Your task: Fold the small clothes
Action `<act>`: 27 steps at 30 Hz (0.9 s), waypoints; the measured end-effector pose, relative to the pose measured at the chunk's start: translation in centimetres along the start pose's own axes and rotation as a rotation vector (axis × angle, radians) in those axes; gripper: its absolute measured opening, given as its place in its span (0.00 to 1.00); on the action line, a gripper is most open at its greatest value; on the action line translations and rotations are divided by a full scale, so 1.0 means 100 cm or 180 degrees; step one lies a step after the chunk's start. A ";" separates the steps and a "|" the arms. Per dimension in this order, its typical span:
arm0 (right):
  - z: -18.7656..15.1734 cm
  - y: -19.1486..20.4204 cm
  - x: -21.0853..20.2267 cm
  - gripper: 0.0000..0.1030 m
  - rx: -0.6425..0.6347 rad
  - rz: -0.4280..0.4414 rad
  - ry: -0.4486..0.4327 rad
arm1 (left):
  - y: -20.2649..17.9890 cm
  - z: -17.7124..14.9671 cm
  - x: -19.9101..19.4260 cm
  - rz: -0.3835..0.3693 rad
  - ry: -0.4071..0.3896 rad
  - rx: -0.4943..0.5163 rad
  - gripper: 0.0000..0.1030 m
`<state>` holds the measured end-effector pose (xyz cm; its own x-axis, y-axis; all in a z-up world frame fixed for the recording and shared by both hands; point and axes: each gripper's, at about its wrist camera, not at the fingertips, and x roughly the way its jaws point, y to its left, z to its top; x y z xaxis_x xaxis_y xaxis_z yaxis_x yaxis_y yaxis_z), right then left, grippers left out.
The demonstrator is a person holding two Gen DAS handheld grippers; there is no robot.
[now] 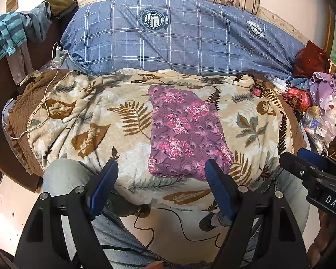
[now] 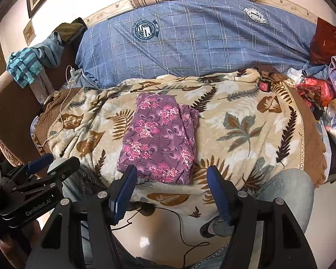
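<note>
In the left wrist view, the left gripper (image 1: 160, 170) hangs with its jaws spread wide and empty, near the front edge of one purple floral garment (image 1: 183, 132), which lies on the leaf-pattern blanket (image 1: 89, 112). The soft blanket could be pinched together with the cloth.

In the right wrist view, the right gripper (image 2: 171, 177) is also released and holds nothing. The garment (image 2: 159, 139) looks folded; a rough pull may undo the layers. Two grippers, one garment.

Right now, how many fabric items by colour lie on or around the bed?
Purple floral garment, folded: 1
Blue checked quilt: 1
Leaf-print blanket: 1
Teal striped garment: 1
Lilac garment: 1
Total: 5
</note>
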<state>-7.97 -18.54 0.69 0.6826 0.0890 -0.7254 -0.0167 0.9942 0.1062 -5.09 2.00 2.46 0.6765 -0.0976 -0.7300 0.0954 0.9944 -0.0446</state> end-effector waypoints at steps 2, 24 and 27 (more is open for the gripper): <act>0.000 -0.001 0.000 0.64 0.0011 0.0012 0.0007 | 0.000 0.000 0.001 0.0010 0.0002 -0.0004 0.77; 0.004 -0.003 0.007 0.65 -0.0010 0.0019 0.0025 | -0.003 -0.002 0.003 -0.0080 -0.0245 0.0043 0.77; 0.005 -0.010 0.015 0.65 0.0061 0.0032 0.0023 | 0.003 -0.002 0.037 -0.0084 0.0030 0.0018 0.77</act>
